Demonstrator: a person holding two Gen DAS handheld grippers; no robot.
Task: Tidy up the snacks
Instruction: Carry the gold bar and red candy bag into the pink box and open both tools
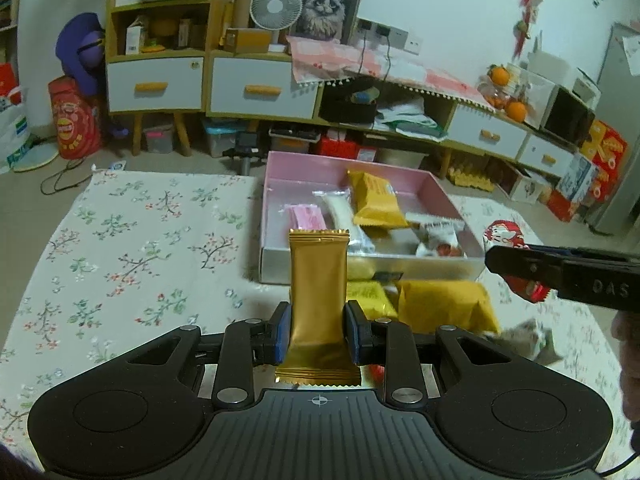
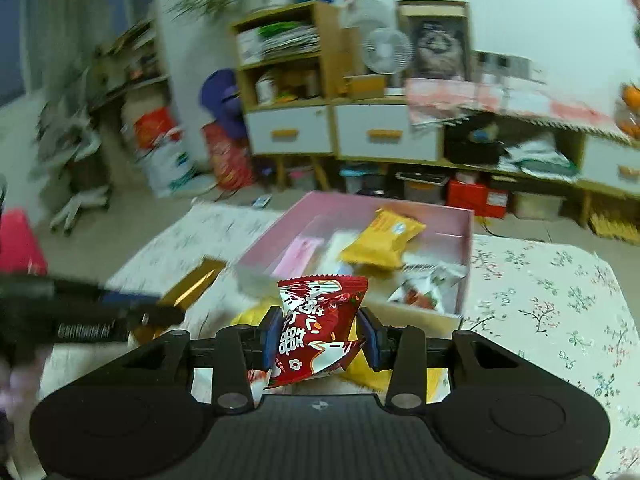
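Observation:
My left gripper (image 1: 318,330) is shut on a gold snack packet (image 1: 318,288) and holds it upright above the floral table, just in front of the pink box (image 1: 360,268). My right gripper (image 2: 320,338) is shut on a red snack packet (image 2: 316,328), near the box's front edge. The pink box (image 2: 466,240) holds a yellow packet (image 1: 376,200), a white packet (image 1: 340,210), a pink packet (image 1: 308,218) and a red-and-white packet (image 1: 438,240). The right gripper also shows in the left wrist view (image 1: 520,268), and the left one in the right wrist view (image 2: 168,312).
Loose yellow packets (image 1: 444,306) and a grey packet (image 1: 528,338) lie on the floral tablecloth (image 1: 140,240) in front of the box. Beyond the table stand wooden drawer cabinets (image 1: 248,88), a fan (image 1: 276,6) and boxes on the floor.

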